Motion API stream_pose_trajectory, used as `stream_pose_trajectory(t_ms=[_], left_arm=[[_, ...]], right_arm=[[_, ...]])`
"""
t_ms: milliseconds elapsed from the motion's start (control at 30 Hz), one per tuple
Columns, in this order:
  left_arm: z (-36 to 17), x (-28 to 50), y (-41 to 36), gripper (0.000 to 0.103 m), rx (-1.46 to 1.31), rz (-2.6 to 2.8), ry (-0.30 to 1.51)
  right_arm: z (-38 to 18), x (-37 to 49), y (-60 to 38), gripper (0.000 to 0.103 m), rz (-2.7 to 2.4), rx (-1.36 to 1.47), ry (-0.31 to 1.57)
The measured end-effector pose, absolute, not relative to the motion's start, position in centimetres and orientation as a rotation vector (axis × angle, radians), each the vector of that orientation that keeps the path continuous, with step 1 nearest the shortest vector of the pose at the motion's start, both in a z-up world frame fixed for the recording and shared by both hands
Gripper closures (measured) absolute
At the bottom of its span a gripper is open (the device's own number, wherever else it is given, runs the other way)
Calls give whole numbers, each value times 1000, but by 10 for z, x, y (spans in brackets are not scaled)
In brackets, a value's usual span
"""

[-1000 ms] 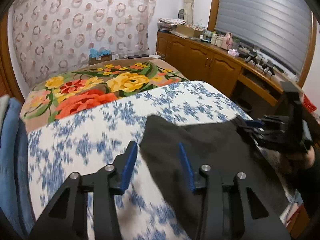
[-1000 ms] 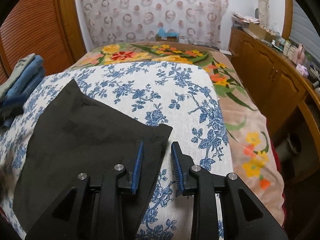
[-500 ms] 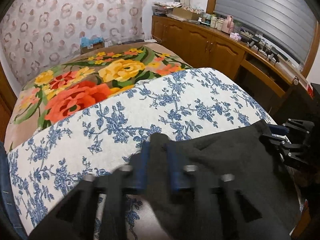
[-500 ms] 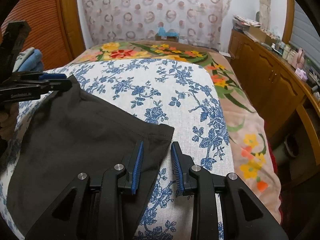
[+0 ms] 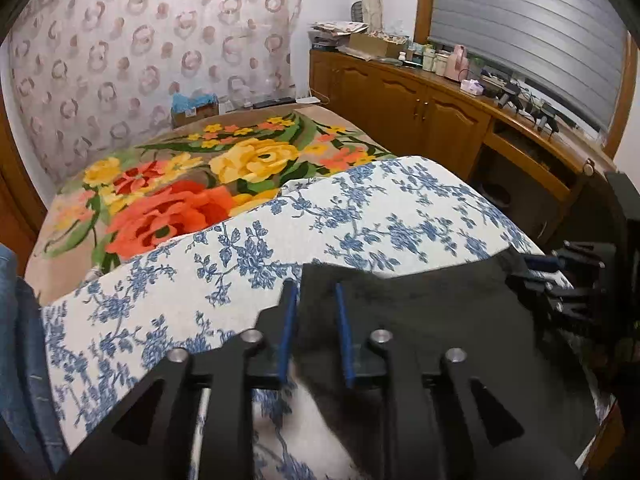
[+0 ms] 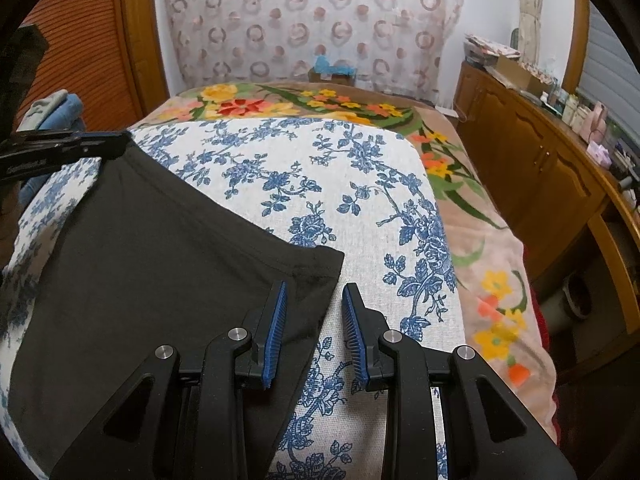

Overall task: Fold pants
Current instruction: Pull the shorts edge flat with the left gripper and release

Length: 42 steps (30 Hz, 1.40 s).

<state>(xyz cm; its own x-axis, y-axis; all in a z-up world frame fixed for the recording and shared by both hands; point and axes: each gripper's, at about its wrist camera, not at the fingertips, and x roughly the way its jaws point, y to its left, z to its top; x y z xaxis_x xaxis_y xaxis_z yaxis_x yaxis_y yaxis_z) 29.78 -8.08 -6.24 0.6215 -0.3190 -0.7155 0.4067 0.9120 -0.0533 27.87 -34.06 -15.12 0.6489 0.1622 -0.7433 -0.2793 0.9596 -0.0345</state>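
Note:
The black pants [image 6: 152, 264] lie on the blue-flowered white cloth [image 6: 320, 184] on the bed. In the left wrist view my left gripper [image 5: 314, 292] is closed on the pants' far left corner [image 5: 320, 280], the cloth pinched between the blue pads. In the right wrist view the left gripper [image 6: 100, 146] holds that corner slightly lifted. My right gripper [image 6: 314, 292] is open, its jaws straddling the pants' right edge near the far right corner [image 6: 328, 260], above the fabric. It also shows in the left wrist view [image 5: 560, 276].
A flowered blanket [image 5: 192, 184] covers the far half of the bed. Folded blue clothes [image 6: 60, 112] are stacked at the left bed edge. A wooden cabinet [image 5: 420, 108] with clutter runs along the right, with a gap beside the bed.
My left gripper has moved forward to the pants' corner, closed on it and raised it a little. The right gripper has stayed open at the right corner.

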Motion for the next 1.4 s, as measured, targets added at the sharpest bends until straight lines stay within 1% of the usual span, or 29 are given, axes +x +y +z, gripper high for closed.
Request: stream_pose_trajectory(t_ms=[33, 67, 133, 233, 533, 633, 700, 967, 1400], left_arm=[[-60, 291, -81, 68, 119, -430, 788], [-57, 285, -81, 62, 122, -444, 782], [-52, 270, -81, 61, 142, -449, 776], [-48, 250, -80, 53, 149, -442, 772], [-44, 197, -90, 53, 172, -444, 757], [-43, 182, -91, 53, 170, -444, 753], [-42, 171, -91, 53, 167, -447, 749], [-48, 140, -91, 53, 180, -442, 750], [-83, 90, -78, 53, 115, -431, 818]], right_arm=[[-151, 278, -340, 75, 253, -148, 827], [-151, 278, -341, 75, 257, -139, 826], [-148, 273, -341, 75, 240, -152, 811], [-140, 259, -343, 75, 244, -144, 791], [-113, 202, -332, 74, 286, -128, 744], [-108, 187, -330, 66, 288, -117, 730], [-106, 177, -328, 63, 289, -119, 725], [-109, 145, -323, 63, 296, -117, 733], [-120, 98, -324, 63, 295, -87, 751]])
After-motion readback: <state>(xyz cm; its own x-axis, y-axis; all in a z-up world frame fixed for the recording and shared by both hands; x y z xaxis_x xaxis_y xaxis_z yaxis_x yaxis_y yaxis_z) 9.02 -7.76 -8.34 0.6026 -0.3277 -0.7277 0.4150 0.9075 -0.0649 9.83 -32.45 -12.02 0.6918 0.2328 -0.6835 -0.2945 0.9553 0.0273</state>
